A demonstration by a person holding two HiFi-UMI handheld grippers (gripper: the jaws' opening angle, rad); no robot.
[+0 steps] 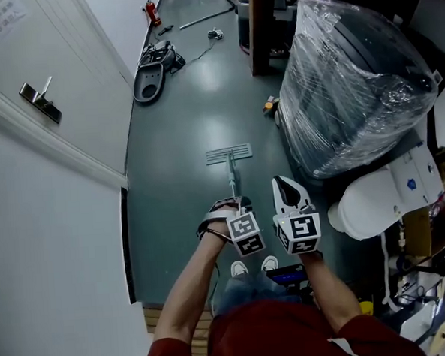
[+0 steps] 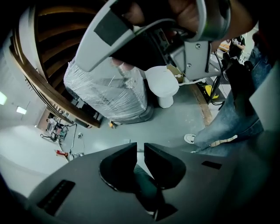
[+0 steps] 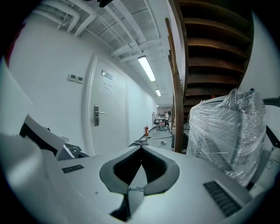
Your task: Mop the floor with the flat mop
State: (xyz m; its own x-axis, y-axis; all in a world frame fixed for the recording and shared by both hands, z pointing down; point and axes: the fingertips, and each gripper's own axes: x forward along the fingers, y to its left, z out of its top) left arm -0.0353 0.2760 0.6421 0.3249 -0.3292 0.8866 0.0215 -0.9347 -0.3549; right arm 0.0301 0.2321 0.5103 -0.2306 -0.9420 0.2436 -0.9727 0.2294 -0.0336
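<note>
A long corridor with a grey-green floor [image 1: 195,100] runs ahead of the person. A white wall and a white door [image 1: 11,43] with a metal lever [image 1: 40,98] line its left side. On the right stands a big load wrapped in clear plastic film [image 1: 352,83], with a white rounded object [image 1: 374,202] just beside it, nearer the person. A red fire extinguisher [image 1: 152,11] stands far down the corridor against the left wall.

The flat mop [image 1: 229,154] lies with its pale rectangular head flat on the floor, in front of the person's shoes [image 1: 239,269] and to the left of the wrapped load. Its handle [image 1: 233,179] slants back up from the head to the left claw [image 1: 237,203]. In the left gripper view the left claw [image 2: 140,152] is closed around the dark handle [image 2: 146,188]. The handle runs between the two black pads, which leave only a narrow slit at their tips.

The right claw [image 1: 284,185] hovers just to the right of the left one, apart from the handle and pointing down the corridor. In the right gripper view its tips [image 3: 140,148] meet with nothing between them. Beyond it are the door, ceiling lights and dark wooden stairs [image 3: 210,48] above the wrapped load.
</note>
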